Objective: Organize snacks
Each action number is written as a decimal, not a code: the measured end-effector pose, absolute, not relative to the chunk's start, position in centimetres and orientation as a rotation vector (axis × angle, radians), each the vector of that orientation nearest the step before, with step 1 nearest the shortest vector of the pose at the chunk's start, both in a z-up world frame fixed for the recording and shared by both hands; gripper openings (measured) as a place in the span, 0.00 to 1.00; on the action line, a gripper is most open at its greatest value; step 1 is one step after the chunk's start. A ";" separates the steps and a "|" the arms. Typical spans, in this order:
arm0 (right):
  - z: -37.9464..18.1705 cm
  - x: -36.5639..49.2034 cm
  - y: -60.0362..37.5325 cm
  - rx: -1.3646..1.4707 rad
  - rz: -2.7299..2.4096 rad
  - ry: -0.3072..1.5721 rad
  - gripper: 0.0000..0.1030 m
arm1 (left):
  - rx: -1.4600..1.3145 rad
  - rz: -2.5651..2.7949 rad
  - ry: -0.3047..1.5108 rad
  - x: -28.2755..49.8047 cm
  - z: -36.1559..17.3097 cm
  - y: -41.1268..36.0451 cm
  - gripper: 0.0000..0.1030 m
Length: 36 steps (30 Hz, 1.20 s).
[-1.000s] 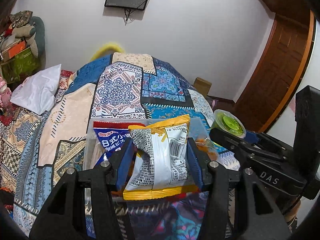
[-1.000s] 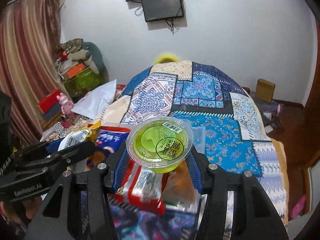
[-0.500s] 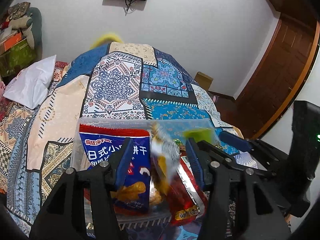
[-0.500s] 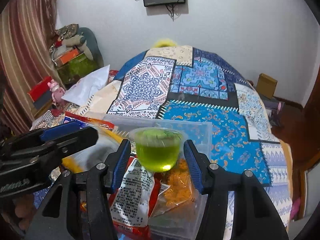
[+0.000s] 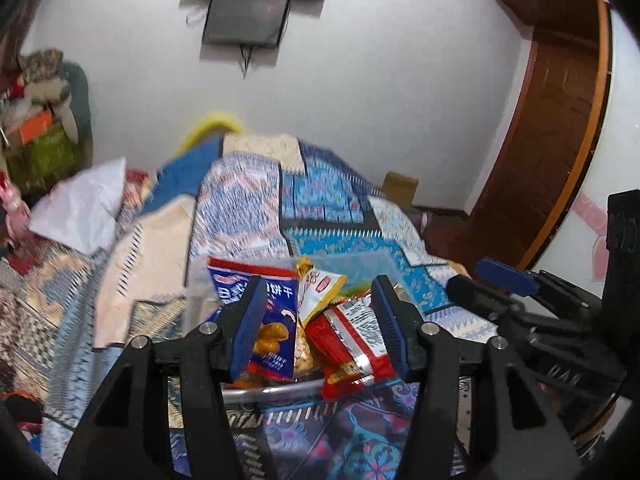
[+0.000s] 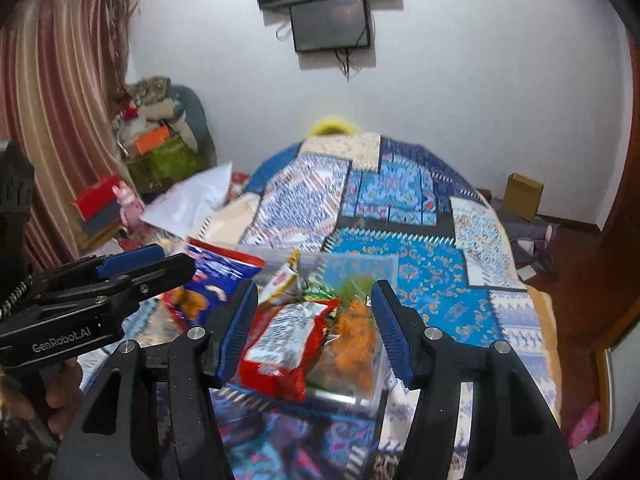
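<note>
left hand-held gripper (image 5: 318, 324): released, empty | right hand-held gripper (image 6: 312, 330): jaws just opening, empty | clear plastic snack bin (image 6: 352, 264) on patchwork bed (image 6: 400, 208): just beyond both, right nearer its right end

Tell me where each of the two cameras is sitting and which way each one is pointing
Left wrist: on the left gripper, looking forward and down over the clear snack bin on the patterned bedspread; its empty open fingers frame the view, with the right gripper at right.
Right wrist: on the right gripper, facing the same bin; its own open, empty fingers show, plus the left gripper and a hand at left.
Shared: bin, blue biscuit bag, red packet, bedspread, wall screen.
</note>
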State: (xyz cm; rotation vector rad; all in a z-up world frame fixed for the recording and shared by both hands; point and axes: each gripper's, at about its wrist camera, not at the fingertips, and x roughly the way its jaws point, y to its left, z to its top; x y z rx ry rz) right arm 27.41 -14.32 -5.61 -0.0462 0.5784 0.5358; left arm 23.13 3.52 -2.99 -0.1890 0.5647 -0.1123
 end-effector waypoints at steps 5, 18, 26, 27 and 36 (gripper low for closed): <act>-2.5 23.5 -15.9 -0.011 0.551 0.495 0.54 | -0.168 -0.105 0.470 17.8 0.6 3.5 0.52; 2.5 13.7 -17.0 -0.025 0.528 0.255 0.91 | -0.102 -0.034 0.258 6.8 5.2 3.5 0.95; 2.0 12.3 -17.1 -0.015 0.520 0.246 1.00 | -0.085 -0.004 0.231 4.6 5.3 3.4 0.98; 1.9 12.2 -17.2 -0.010 0.521 0.251 1.00 | -0.085 -0.003 0.229 4.5 5.3 3.4 0.98; 1.4 11.4 -17.9 0.000 0.513 0.263 1.00 | -0.083 -0.009 0.229 4.2 5.0 3.2 0.98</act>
